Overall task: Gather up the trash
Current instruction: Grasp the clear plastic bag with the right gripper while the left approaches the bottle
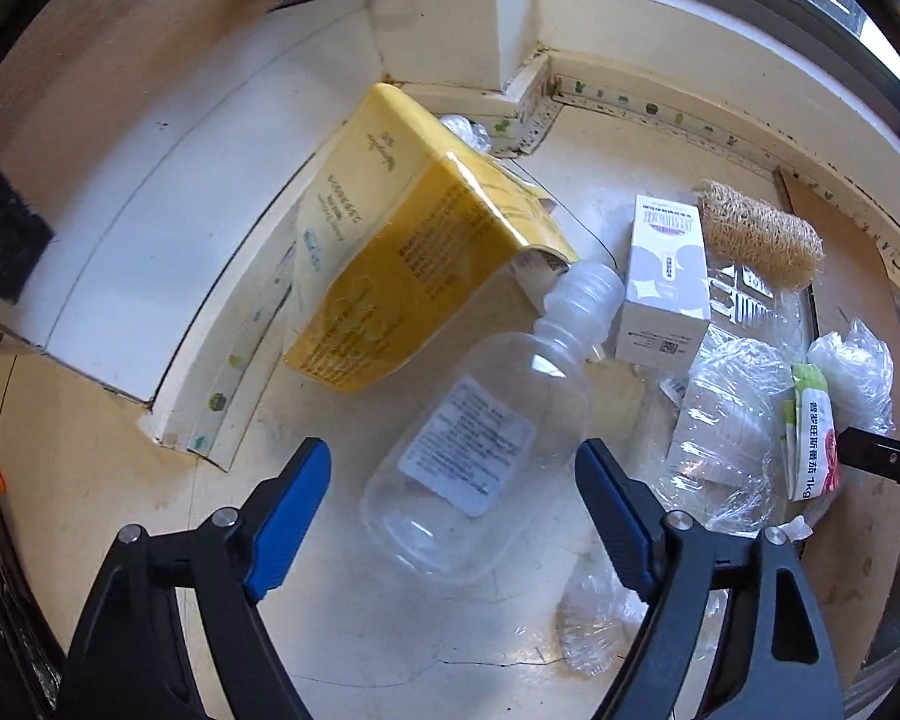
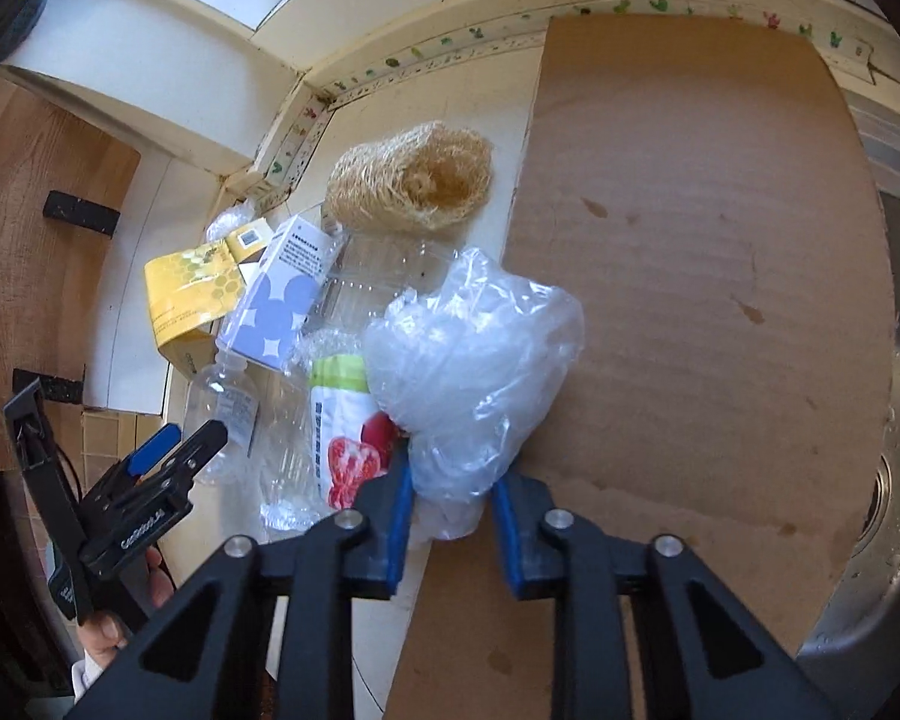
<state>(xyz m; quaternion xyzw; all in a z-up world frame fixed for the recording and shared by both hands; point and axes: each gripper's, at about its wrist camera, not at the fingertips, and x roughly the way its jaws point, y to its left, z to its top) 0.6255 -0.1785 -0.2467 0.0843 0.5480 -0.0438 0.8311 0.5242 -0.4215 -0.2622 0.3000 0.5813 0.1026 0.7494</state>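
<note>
**A:** How far along does the collecting look?

**B:** Early, I'd judge. Nearly all the rubbish lies in a heap on the cream countertop (image 1: 342, 612), in the corner under the window. There's a yellow cardboard box (image 1: 390, 252) propped against the left wall, a clear plastic bottle with a white label (image 1: 480, 450) lying on its side in front of it, a small white-and-lilac carton (image 1: 666, 288) standing further right, a tan fibrous loofah (image 2: 411, 180) at the far side, a clear plastic clamshell tray (image 1: 726, 438) and a printed tomato wrapper (image 2: 348, 438). No bin or bag for them shows in either view.

**A:** Anything picked up?

**B:** One piece. The right gripper (image 2: 450, 516) has its blue pads clamped on the bottom end of a crumpled clear plastic bag (image 2: 474, 354), which bulges up and away from it above the edge of the brown cardboard sheet (image 2: 702, 276). Whether the bag is lifted off the counter, I cannot tell.

**A:** And the left claw?

**B:** The left gripper (image 1: 453, 468) is spread wide and holds nothing. Its two blue fingers (image 1: 294, 516) stand on either side of the bottle, each apart from it, with the bottle's near end between them.

**A:** So what's left?

**B:** Closing on the bottle seems the next step, then everything else in the heap.
</note>
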